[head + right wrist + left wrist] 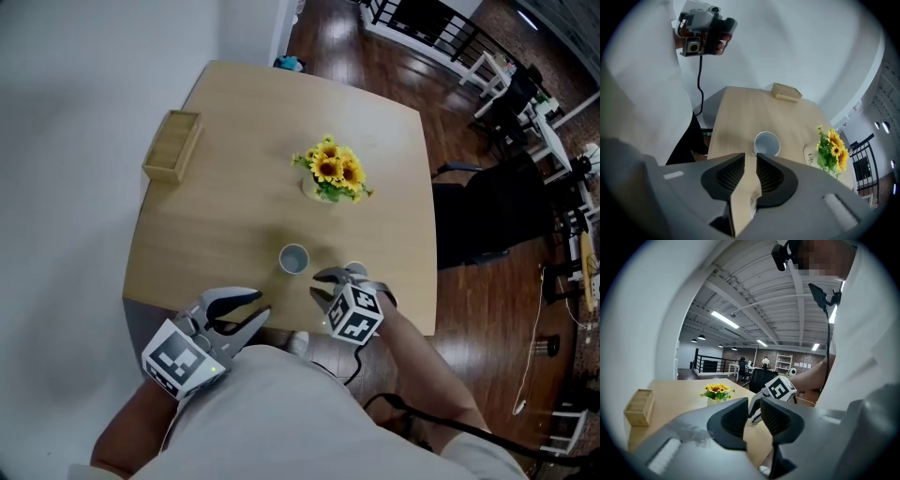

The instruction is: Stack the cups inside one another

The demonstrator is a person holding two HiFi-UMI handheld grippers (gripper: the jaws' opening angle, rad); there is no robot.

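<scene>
A pale grey-blue cup (293, 258) stands upright and empty on the wooden table (234, 216), near its front edge. My right gripper (317, 284) hovers just right of it, angled steeply down, jaws a narrow gap apart with nothing between them. In the right gripper view the cup (766, 143) sits just beyond the jaw tips (751, 176). A second pale rim (354, 269), perhaps another cup, shows behind the right gripper, mostly hidden. My left gripper (262, 305) rests at the table's front edge, slightly open and empty. The left gripper view looks between its jaws (754, 416) at the right gripper (778, 389).
A vase of yellow flowers (330, 173) stands behind the cup at mid-table. A wooden box (172, 145) lies at the far left edge. A white wall runs along the table's left side. A dark chair (487, 220) stands off the right edge.
</scene>
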